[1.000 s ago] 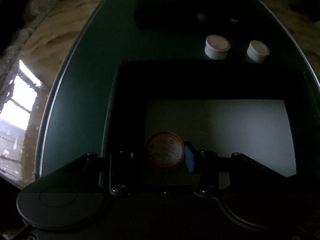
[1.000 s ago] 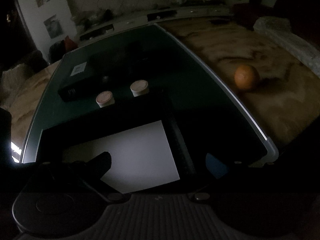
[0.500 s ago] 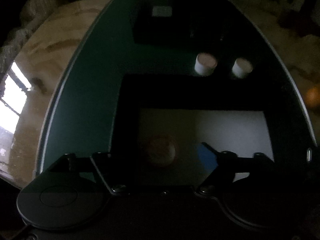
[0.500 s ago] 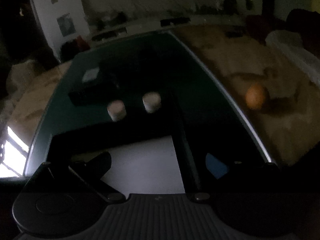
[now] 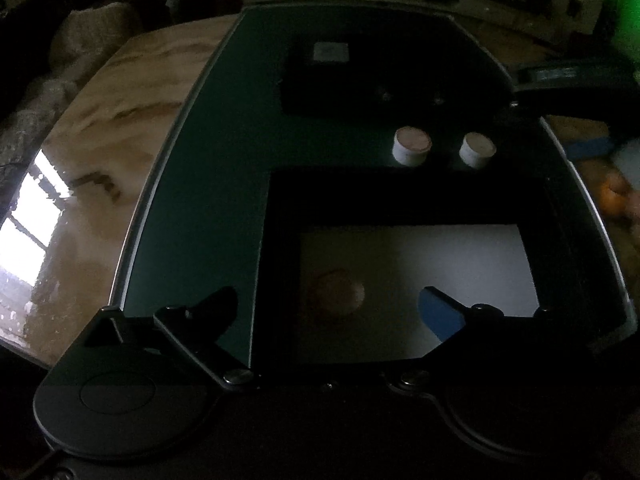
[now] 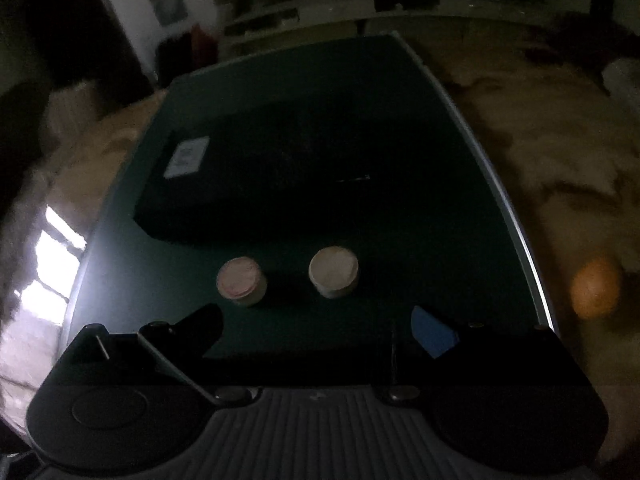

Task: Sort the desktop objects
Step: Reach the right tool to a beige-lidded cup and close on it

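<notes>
Round cup (image 5: 336, 292) (seemingly upright) lies released.

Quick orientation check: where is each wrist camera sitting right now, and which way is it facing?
Left wrist: above the black tray, angled down; open left tongs stand over the small cup lying on its white floor.
Right wrist: above the green mat, angled down at two white cups; open right tongs show.
Shared: both cups, black box, orange.
</notes>
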A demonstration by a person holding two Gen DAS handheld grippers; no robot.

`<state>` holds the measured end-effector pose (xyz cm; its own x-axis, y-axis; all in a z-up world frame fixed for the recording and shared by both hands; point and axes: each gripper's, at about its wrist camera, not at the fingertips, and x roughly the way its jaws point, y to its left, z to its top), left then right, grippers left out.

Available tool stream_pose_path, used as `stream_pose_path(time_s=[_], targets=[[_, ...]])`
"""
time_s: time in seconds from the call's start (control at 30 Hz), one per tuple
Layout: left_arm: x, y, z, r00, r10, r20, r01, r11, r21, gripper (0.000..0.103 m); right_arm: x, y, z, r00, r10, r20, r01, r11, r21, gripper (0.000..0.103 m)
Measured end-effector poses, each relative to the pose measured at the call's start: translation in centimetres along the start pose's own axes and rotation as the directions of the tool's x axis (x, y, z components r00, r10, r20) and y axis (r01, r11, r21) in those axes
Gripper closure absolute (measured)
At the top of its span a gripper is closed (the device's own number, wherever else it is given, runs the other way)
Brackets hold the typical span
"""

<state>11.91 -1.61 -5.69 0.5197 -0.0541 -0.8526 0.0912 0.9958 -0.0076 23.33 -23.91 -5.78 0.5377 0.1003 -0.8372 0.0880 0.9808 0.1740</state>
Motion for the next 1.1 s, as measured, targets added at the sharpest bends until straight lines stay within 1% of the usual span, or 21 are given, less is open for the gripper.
stream_pose_path(time_s=[0.07, 0.2, 0.37, 0.43, 0.47, 0.53, 0.67, 0.7, 0.77, 0.93, 1.1], targets=[[0.2, 0.2, 0.0, 1.0, -0.001, -0.005, 0.001, 1.0, -0.003, 0.002, 1.9, 0.2, 0.7, 0.999, -0.03, -0.02, 0.029, 0.999, -0.015, 0.0], [0.7, 0.6, 0.1, 1.0, 0.001, -0.016, -0.001, 1.0, -0.01, 0.002, 5.3, -0.1, 1.5, 0.995, -0.052, -0.085, 0.054, 0.998, 0.017, 0.0], [1.3, 0.9, 0.2, 1.0, -0.011, -0.028, 0.011, 1.0, -0.017, 0.002, 7.3, 0.6, 1.9, 0.991, -0.081, -0.106, 0.081, 0.997, -0.01, 0.002], [1.4, 0.9, 0.3, 0.999, -0.017, -0.031, 0.016, 1.0, -0.015, 0.002, 7.7, 1.0, 1.8, 0.991, -0.082, -0.108, 0.08, 0.997, -0.016, 0.012], [1.5, 0.8, 0.3, 0.999, -0.019, -0.032, 0.018, 1.0, -0.013, 0.002, 7.8, 0.9, 1.9, 0.99, -0.084, -0.112, 0.082, 0.996, -0.016, 0.015], [1.6, 0.7, 0.3, 0.999, -0.024, -0.033, 0.024, 1.0, -0.01, 0.002, 8.2, 0.8, 2.2, 0.988, -0.088, -0.126, 0.086, 0.996, -0.018, 0.025], [1.7, 0.6, 0.1, 0.999, -0.03, -0.038, 0.03, 1.0, -0.004, 0.002, 9.0, 1.0, 2.2, 0.987, -0.084, -0.136, 0.082, 0.996, -0.022, 0.033], [1.7, 0.6, 0.1, 0.999, -0.029, -0.039, 0.029, 1.0, -0.004, 0.002, 9.1, 1.0, 2.2, 0.987, -0.082, -0.136, 0.08, 0.997, -0.022, 0.037], [1.8, 0.5, 0.0, 0.999, -0.028, -0.04, 0.028, 1.0, -0.002, 0.002, 9.1, 1.1, 2.2, 0.988, -0.082, -0.134, 0.079, 0.996, -0.027, 0.039], [1.7, 0.5, 0.0, 0.999, -0.028, -0.043, 0.028, 1.0, -0.003, 0.002, 8.9, 0.8, 2.2, 0.988, -0.077, -0.131, 0.074, 0.997, -0.028, 0.058], [1.5, 0.3, -0.1, 0.999, -0.033, -0.042, 0.033, 0.999, 0.0, 0.002, 8.8, 0.7, 2.1, 0.989, -0.076, -0.129, 0.073, 0.997, -0.03, 0.058]])
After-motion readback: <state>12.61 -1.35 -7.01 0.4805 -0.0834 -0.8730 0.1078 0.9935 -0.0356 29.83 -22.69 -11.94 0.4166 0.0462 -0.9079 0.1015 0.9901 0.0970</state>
